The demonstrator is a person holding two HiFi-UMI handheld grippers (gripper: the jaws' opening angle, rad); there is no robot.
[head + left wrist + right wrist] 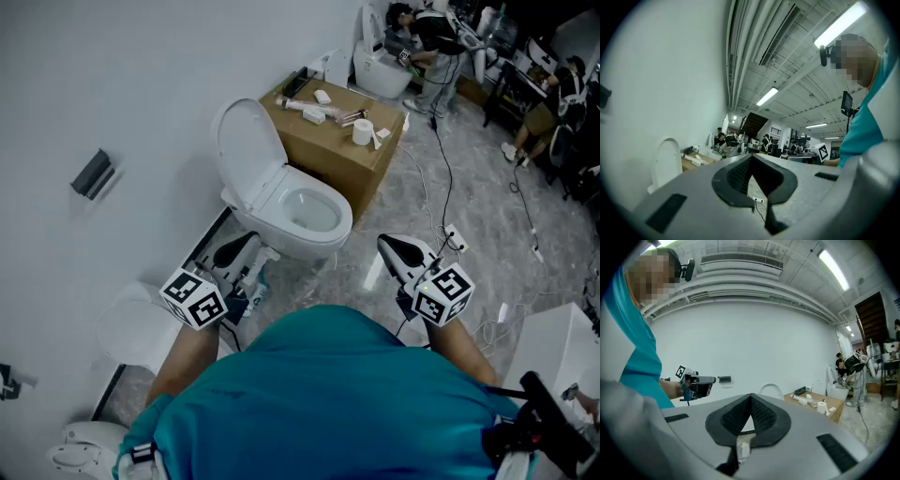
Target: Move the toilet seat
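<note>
A white toilet (319, 239) stands against the wall ahead of me. Its lid (247, 141) is raised and leans back, while the seat ring (281, 187) lies on the bowl. My left gripper (234, 251) hangs shut and empty just short of the bowl's front left. At the front right, my right gripper (398, 249) is also shut and empty, a little apart from the bowl. The left gripper view has the shut jaw tips (751, 157) meeting, with the raised lid (665, 161) off to the left. In the right gripper view the lid (769, 391) rises beyond the shut tips (751, 397).
A cardboard box (333, 155) beside the toilet carries a paper roll (362, 131) and small parts. Cables and a power strip (455, 239) lie on the floor to the right. Another toilet (380, 67) and people are at the back. A white round fixture (136, 328) sits low left.
</note>
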